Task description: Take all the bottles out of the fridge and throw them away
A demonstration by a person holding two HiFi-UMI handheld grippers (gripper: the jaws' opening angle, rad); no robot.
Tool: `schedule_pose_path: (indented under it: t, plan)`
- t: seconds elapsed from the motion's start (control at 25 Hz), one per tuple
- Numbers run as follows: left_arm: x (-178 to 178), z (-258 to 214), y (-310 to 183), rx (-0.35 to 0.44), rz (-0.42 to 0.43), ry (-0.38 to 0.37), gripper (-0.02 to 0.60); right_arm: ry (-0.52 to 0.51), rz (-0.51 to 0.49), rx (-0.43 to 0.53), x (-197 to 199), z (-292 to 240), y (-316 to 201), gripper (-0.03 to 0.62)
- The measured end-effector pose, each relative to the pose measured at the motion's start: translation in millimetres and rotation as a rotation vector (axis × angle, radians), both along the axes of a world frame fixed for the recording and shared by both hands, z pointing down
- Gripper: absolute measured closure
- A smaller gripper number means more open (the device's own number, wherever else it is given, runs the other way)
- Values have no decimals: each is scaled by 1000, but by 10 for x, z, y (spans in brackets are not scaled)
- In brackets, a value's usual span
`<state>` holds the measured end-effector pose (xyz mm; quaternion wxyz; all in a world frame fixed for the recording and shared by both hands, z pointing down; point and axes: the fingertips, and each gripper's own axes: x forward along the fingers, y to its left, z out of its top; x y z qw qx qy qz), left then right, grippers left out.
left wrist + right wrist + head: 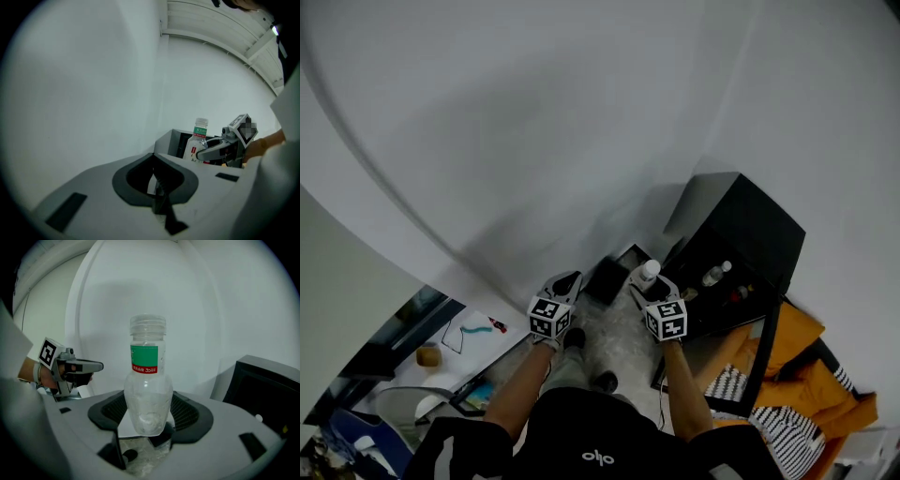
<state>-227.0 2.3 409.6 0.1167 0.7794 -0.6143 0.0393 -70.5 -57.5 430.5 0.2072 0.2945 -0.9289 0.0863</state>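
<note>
Clear plastic bottle [147, 376] is being pinched upright by the right gripper [146, 427], likely carried for binning; left gripper [157, 187] is hanging shut and empty beside it.

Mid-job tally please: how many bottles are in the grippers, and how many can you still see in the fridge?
Clear plastic bottle with green label, held by right gripper: 1
White-capped clear bottle in black fridge: 1
Total: 2; other fridge items too small to tell.

clear bottle [147, 394], green label [144, 356], black fridge [745, 230]
</note>
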Motion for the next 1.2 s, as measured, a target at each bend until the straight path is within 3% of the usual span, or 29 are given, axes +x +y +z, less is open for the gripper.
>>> schedule_pose_path:
  t: [0.24, 0.6, 1.2]
  plan:
    - [-198, 188, -180, -33, -5, 16, 575, 24, -31, -18, -293, 149, -193, 299]
    - [-313, 726, -699, -90, 75, 20, 575, 28, -8, -45, -573, 680, -664, 299]
    - [-236, 2272, -1658, -195, 220, 53, 575, 36, 43, -149, -871, 2415, -1581, 299]
